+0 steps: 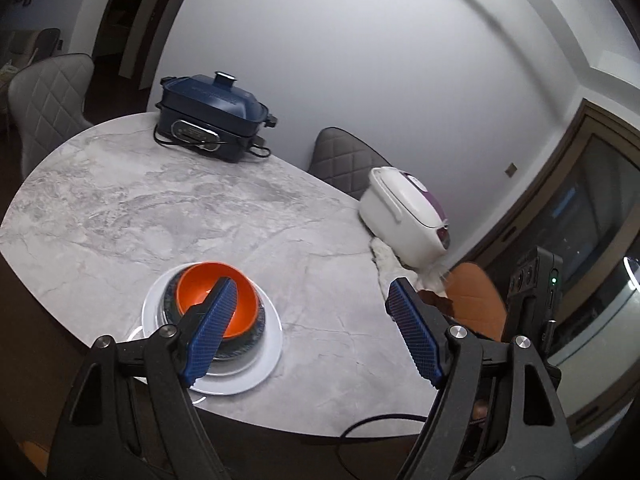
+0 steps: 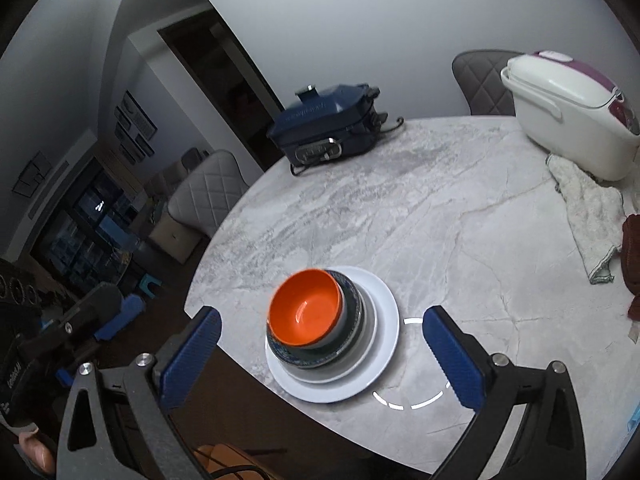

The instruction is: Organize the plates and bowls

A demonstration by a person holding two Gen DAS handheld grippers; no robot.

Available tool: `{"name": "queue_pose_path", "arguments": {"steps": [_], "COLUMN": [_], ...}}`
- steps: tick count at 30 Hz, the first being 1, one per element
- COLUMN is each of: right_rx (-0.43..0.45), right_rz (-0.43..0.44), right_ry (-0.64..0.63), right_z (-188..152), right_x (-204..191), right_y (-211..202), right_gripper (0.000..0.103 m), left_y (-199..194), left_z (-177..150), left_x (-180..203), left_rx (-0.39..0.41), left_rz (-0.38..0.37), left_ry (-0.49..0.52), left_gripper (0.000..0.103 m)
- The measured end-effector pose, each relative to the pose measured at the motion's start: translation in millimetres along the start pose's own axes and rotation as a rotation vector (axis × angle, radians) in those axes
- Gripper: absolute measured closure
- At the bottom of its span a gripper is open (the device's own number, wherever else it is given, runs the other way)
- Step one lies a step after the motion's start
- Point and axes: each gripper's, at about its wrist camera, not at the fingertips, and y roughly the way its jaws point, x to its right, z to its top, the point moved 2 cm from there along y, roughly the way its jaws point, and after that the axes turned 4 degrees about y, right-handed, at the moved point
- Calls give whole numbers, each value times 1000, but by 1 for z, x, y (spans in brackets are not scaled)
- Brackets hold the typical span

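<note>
On the marble table point(image 2: 460, 200), near its front edge, the white plate point(image 2: 384, 344) carries a dark bowl point(image 2: 352, 340) with the orange bowl point(image 2: 306, 310) nested on top. Stacking looks finished. Left gripper point(image 1: 310, 332) and right gripper point(image 2: 324, 360) hang above, jaws apart and empty; next, I think, only withdrawing.

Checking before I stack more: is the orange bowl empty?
Empty. The right wrist view shows the orange bowl with its bare inside, upright atop the stack.

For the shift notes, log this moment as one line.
stack: orange bowl in dark bowl on white plates | left gripper: open, empty | right gripper: open, empty
</note>
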Motion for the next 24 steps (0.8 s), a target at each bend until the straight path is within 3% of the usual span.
{"name": "queue_pose_path", "arguments": {"steps": [3,6,9,12,14,16,18,20,22,24], "right_rx": [91,140,166,176,189,184,176,164,146,109], "right_rz": [-2,-4,-21,-37,-52,-84,-119,-164,-213,-281], "right_ry": [-21,-17,-2,8,-3,-9,-10,-11,-4,-5], "right_z": [1,0,-2,-2,-5,-8,-11,-12,-13,-12], "right_x": [-13,-21,-27,-36,-44,-51,-57,-60,-61,-62], "right_y": [-22,-32,-35,-33,-34,-31,-27,-21,-15,-7], "right_gripper": [0,0,0,0,0,0,0,0,0,0], "left_y": [-13,-27,-34,-22,-14,-16,-19,-13,-1,11], "left_z": [-13,-21,-21,-23,-24,-18,-3,12,20,22], "left_x": [28,40,25,4,-4,-6,-15,-29,-44,-56], "left_rx": [-47,-39,-46,-155,-232,-229,-174,-138,-159,-193], "left_rz": [-44,-113,-167,-205,-190,-175,-74,75,251,376], "left_ry": [82,148,92,37,45,87,105,106,131,186], "left_gripper": [26,26,26,23,22,22,22,22,22,22]}}
